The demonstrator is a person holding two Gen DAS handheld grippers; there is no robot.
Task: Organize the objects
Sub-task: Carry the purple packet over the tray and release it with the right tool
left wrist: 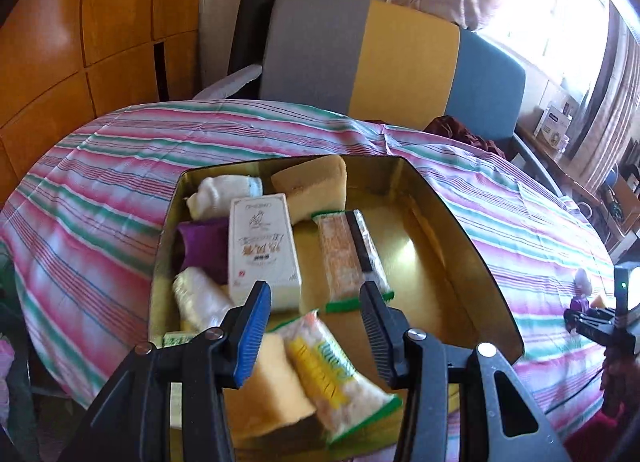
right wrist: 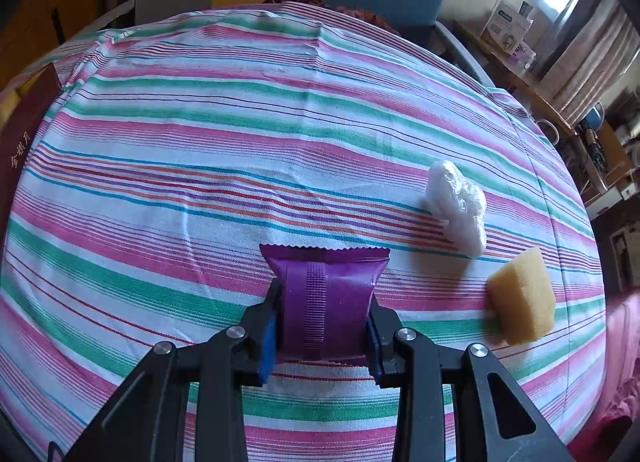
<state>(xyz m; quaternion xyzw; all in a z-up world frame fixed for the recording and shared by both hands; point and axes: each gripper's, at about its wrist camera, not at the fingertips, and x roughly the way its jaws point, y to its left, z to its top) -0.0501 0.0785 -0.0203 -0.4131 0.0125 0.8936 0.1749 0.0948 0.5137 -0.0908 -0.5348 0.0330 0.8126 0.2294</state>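
Gripping: right tongs [right wrist: 325, 318] are clamping a purple packet [right wrist: 326, 298] just above the striped cloth [right wrist: 200, 142].
Hovering: left tongs [left wrist: 316, 322] are hanging apart, holding nothing, over the gold tin [left wrist: 460, 222].

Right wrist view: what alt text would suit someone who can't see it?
The right gripper clamps a purple packet over a striped tablecloth. To its right on the cloth lie a white wrapped bundle and a yellow sponge.
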